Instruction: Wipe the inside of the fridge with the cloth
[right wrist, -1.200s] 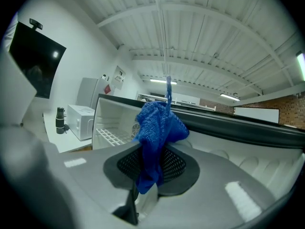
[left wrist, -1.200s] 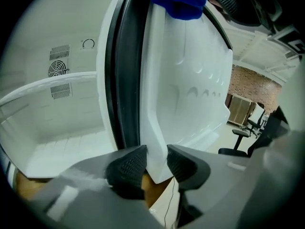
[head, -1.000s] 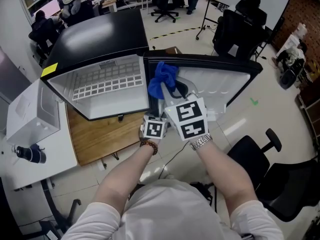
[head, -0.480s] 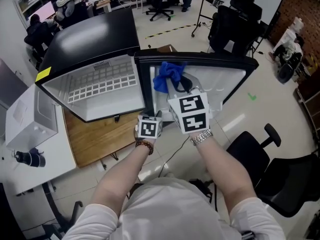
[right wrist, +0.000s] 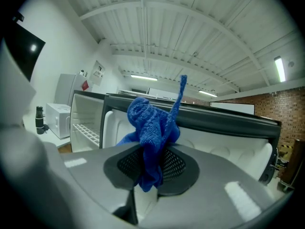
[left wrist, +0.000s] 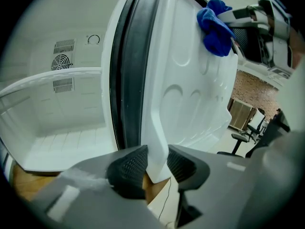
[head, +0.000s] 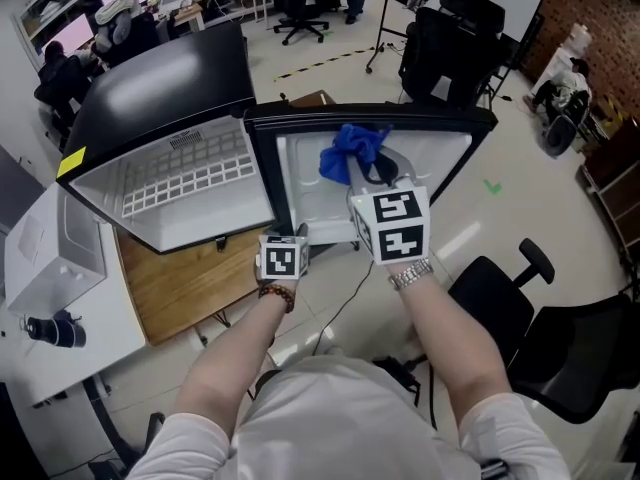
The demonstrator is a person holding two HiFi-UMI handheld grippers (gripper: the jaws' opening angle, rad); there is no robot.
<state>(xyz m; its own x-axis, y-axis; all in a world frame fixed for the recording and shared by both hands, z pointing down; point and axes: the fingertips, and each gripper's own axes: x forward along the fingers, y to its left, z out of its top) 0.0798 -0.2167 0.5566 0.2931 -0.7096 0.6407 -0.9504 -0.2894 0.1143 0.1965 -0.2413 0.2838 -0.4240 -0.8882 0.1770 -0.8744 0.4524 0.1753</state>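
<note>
Both forearms reach forward from the body, side by side. The left gripper [head: 296,234] [left wrist: 157,163] sits low, its fingers closed on the bottom corner of the open fridge door [head: 435,158] [left wrist: 190,80], with the white edge pinched between them. The right gripper [head: 374,173] [right wrist: 152,163], held higher, clamps the blue cloth [head: 352,153] [right wrist: 150,123]. The cloth bunches up above its fingers, in front of the door's inner liner. A yellow sticker [head: 70,161] on the fridge [head: 170,78] corner is too small to read.
</note>
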